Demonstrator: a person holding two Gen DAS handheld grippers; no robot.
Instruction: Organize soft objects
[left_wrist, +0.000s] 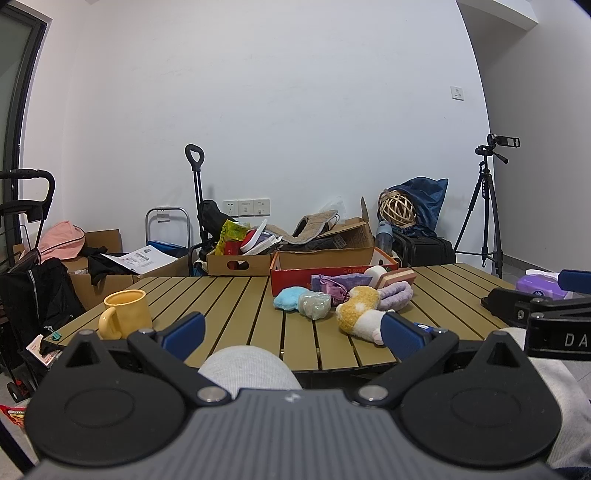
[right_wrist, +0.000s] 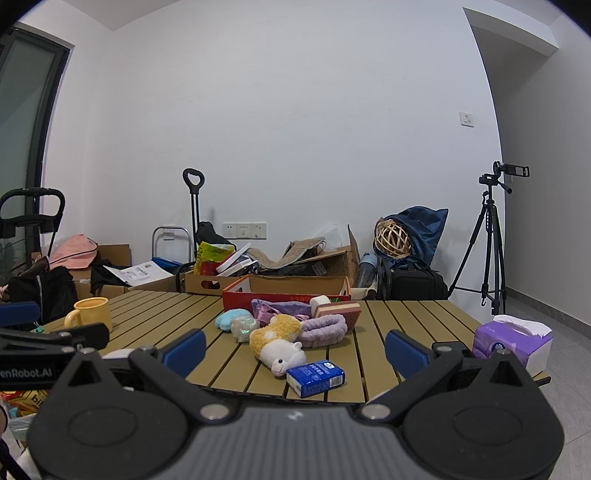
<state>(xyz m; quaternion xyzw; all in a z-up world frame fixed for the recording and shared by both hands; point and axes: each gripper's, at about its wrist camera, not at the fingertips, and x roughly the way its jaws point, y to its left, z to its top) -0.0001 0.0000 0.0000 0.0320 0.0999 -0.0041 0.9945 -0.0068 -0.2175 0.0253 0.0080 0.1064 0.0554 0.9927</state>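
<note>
Nearest, the right gripper (right_wrist: 295, 347) hangs wide open and empty; the left gripper (left_wrist: 291, 332) likewise, with "enRobot.AI" readable on its body, cut off. Just ahead of the right fingers lie a blue tissue pack (right_wrist: 316, 377), print illegible, and the plush toy (right_wrist: 277, 341), with the soft pile and red box (right_wrist: 284, 293) beyond.

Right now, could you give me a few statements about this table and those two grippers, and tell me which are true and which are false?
1. Both grippers are open and hold nothing. True: the left gripper and right gripper are both spread wide.
2. The mug is blue. False: it is yellow.
3. The plush toy lies on the table. True.
4. The tissue box sits inside the red box. False: it stands at the table's right edge, apart from the red box.
5. The blue pack lies nearer the right gripper than the plush toy. True.
</note>
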